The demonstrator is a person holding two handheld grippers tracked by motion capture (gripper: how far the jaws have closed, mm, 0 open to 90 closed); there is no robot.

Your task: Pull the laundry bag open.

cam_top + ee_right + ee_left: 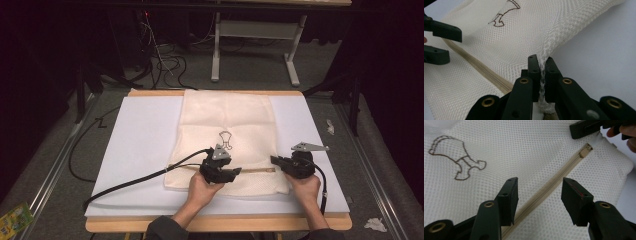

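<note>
While right gripper pinches mesh bag (edge bunched), left gripper straddles zipper, spread.

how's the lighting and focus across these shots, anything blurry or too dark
High view: the table is bright, the room around it nearly black. Left gripper view: the mesh bag and zipper are sharp, the near jaws slightly soft. Right gripper view: the right gripper is crisp, the far bag corner blurs.

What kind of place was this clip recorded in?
Probably a lab or recording studio rather than a home: a white-topped table stands alone on grey carpet, loose cables trail across the floor behind it, and dark curtains close in the sides. On it lies a mesh bag.
</note>
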